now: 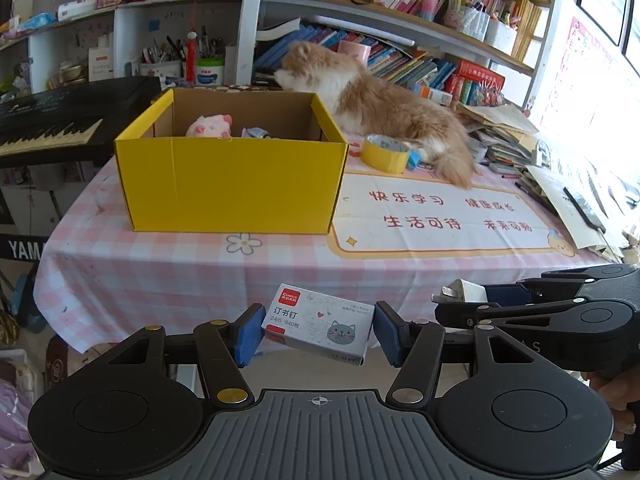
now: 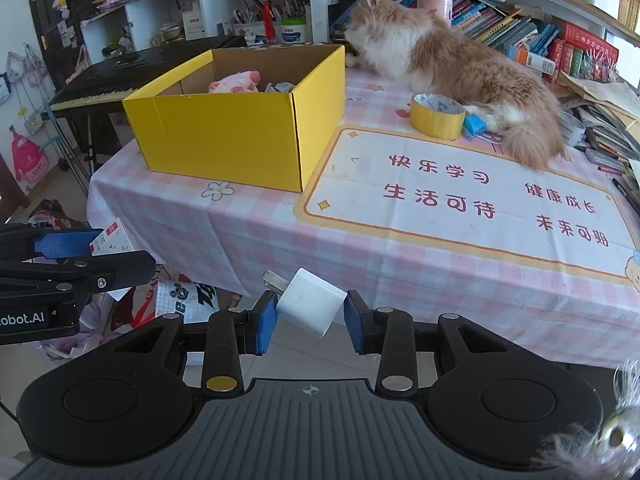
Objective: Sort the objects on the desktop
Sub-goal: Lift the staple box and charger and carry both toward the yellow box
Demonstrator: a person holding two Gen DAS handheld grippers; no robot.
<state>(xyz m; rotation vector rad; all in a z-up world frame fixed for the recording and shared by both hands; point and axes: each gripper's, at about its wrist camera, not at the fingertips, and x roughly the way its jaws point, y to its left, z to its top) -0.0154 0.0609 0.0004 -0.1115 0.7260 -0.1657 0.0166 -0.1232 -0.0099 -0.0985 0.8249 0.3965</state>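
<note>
Staple box of grey card sits clenched in our left tool, white plug charger in our right tool; both hover short of the yellow cardboard box at eleven o'clock, which already holds a pink plush toy. Yellow tape roll remains on the counter.

A fluffy orange-and-white cat lies on the pink checked tablecloth. Behind the cat stand shelves of books; far left of it sits a black keyboard.

Bookshelves, keyboard, bright window.
</note>
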